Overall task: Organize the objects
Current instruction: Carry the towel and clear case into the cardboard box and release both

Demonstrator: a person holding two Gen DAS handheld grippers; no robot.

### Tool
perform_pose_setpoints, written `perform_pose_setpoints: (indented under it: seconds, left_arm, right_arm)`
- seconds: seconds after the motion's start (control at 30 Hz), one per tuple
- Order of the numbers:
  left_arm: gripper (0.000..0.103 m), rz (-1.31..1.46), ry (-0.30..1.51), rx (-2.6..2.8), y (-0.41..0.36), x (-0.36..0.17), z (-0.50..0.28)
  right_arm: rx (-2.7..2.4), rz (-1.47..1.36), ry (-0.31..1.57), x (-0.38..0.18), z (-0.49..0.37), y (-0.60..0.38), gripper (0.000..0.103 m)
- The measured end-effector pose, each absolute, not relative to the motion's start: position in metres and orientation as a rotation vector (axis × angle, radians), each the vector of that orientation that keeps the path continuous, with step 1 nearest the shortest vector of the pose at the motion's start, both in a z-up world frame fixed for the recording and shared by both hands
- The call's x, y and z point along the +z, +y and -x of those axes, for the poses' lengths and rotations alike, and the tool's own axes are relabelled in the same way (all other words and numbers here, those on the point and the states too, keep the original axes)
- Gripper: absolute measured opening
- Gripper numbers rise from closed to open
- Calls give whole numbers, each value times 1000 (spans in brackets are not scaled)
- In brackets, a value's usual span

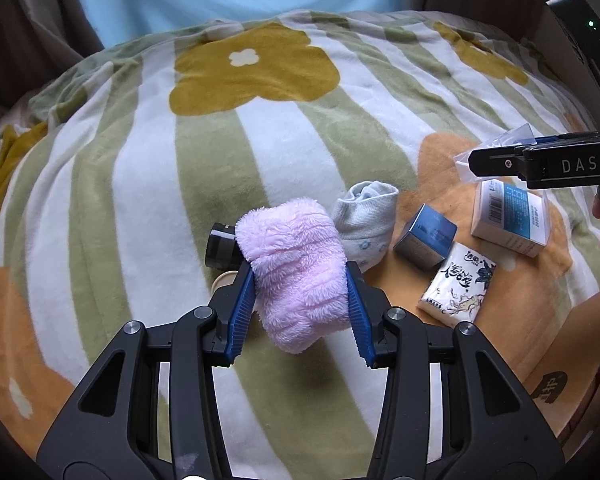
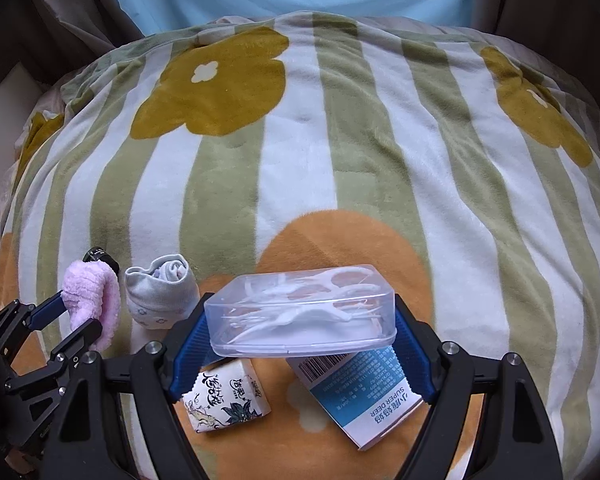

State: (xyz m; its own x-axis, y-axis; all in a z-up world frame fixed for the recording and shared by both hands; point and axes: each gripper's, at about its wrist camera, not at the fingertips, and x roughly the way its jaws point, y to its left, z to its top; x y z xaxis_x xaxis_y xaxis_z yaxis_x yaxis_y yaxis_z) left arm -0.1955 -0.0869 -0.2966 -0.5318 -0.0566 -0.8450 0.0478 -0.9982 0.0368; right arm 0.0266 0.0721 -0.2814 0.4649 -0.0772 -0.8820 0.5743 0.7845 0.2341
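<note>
Left gripper (image 1: 300, 304): blue pads clamped on both sides of the pink fluffy roll (image 1: 296, 268), which bulges out above and below the grip. The roll is held clear of the blanket (image 1: 140, 168).

Right gripper (image 2: 300, 344): jaws wide, clamped on the short ends of the clear plastic box (image 2: 300, 316), which holds white floss picks. The box sits level between the pads, lifted off the blanket, with nothing touching it from below.

On the blanket, orange flower patch, right of the pink roll in the left wrist view:
- grey rolled sock (image 1: 366, 226), just beside the roll, not touching my pads
- small dark blue box (image 1: 424, 236), tilted on an edge
- tissue pack (image 1: 458, 284) with ink-style print, lying flat
- white-and-blue carton (image 1: 508, 216), lying flat; in the right wrist view it sits directly under the clear box

Black cylinder (image 1: 220, 246) lies behind the pink roll on its left, partly hidden. A round beige thing just below it is mostly covered, can't tell what it is.

A forearm (image 1: 572, 344) shows at the right edge.
</note>
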Motion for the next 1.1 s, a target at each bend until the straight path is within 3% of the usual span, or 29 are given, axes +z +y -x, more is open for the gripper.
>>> perform_pose_setpoints:
  seconds: [0.73, 1.1]
  left_arm:
    - [40, -1361, 42, -2796, -27, -192, 123]
    - [40, -1374, 137, -2732, 31, -171, 57]
  right_arm:
    - [-416, -523, 945, -180, 54, 105, 78]
    - [-274, -519, 982, -157, 130, 141, 78]
